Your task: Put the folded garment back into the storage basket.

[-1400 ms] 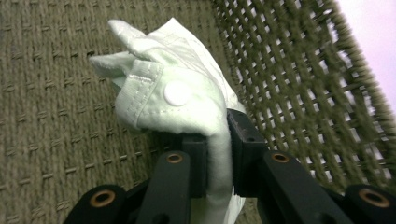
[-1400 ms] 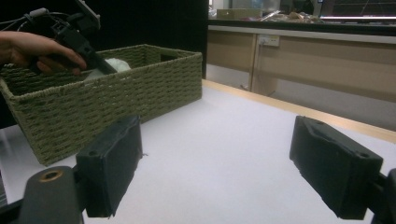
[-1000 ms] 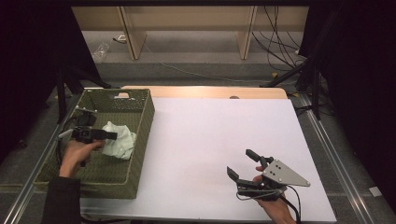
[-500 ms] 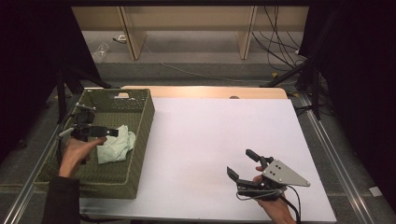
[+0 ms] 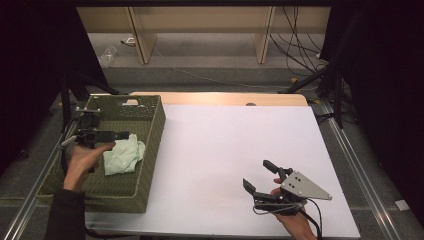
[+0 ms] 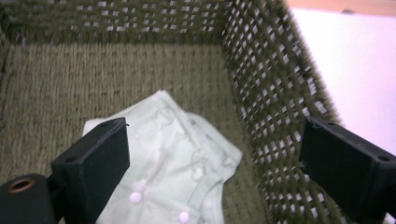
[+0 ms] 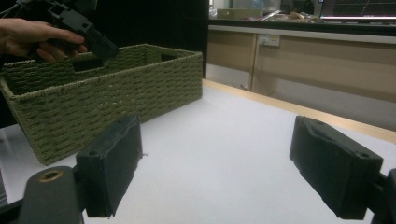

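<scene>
1. No brand, label or readable writing shows on anything here; the nearest to a marking is a faint pale pattern on the cloth, too soft to make out.
2. The pale green garment (image 5: 123, 156) is a small crumpled piece of mint-coloured fabric (it looks like a baby's top). In the left gripper view (image 6: 180, 168) it shows a folded edge, a seam line and a row of small round white snap buttons near its near edge.
3. It lies on the floor of the woven basket (image 5: 150, 131), an olive-green rectangular box of plaited cord with an open lattice band along the upper walls and a handle slot in the far wall. The basket stands at the left edge of the white tabletop (image 5: 225, 150), and the garment sits toward the basket's right wall.
4. The left gripper (image 5: 120, 135) hangs over the basket, just above and left of the garment, carried by the left hand (image 5: 82, 160). Its jaws have just been opening and now stand spread wide; the cloth lies below them, and neither pad presses on it.
5. The right gripper (image 5: 257, 176) rests low over the tabletop at the near right, well apart from the basket, in the right hand (image 5: 290, 220). Its jaws are spread wide with nothing between them (a grey three-cornered plate sits on top).
6. From the right gripper view the basket (image 7: 107, 93) stands at the left.
</scene>
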Action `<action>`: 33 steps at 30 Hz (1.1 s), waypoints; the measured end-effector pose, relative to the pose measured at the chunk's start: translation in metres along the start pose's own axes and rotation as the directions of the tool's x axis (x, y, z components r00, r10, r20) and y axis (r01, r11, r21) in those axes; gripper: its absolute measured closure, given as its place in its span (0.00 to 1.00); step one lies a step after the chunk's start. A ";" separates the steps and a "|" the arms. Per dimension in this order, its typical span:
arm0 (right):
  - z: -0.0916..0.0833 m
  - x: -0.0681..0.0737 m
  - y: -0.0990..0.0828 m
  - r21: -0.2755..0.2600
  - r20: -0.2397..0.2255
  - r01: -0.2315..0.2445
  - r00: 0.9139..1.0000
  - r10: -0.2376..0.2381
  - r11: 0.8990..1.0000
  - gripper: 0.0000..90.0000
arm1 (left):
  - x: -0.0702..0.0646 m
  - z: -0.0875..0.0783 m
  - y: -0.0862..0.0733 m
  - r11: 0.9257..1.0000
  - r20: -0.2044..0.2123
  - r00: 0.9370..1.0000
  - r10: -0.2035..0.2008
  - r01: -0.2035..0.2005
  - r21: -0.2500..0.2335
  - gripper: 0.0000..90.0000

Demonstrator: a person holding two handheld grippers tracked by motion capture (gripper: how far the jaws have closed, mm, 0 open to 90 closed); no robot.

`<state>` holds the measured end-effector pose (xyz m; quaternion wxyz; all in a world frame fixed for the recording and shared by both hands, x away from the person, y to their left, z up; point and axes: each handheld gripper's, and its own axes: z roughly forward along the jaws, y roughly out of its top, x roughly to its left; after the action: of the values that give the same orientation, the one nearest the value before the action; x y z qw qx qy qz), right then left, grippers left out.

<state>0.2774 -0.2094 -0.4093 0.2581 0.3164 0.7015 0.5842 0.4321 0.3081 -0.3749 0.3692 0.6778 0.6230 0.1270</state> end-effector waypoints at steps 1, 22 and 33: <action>0.000 0.000 0.000 0.000 0.000 0.000 1.000 0.000 1.000 0.20 | -0.001 -0.001 0.000 1.000 0.013 1.000 -0.002 0.002 -0.013 0.10; 0.000 0.000 0.000 -0.002 -0.002 -0.001 1.000 0.001 1.000 0.20 | -0.038 -0.008 0.002 0.979 0.195 0.978 0.075 -0.035 -0.202 0.13; 0.000 0.000 0.000 -0.002 -0.001 -0.002 1.000 0.002 1.000 0.20 | -0.068 -0.006 0.002 0.969 0.264 0.955 0.137 -0.074 -0.235 0.15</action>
<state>0.2775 -0.2095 -0.4093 0.2575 0.3164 0.7007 0.5853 0.4162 0.2462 -0.3497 0.5193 0.6757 0.5094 0.1193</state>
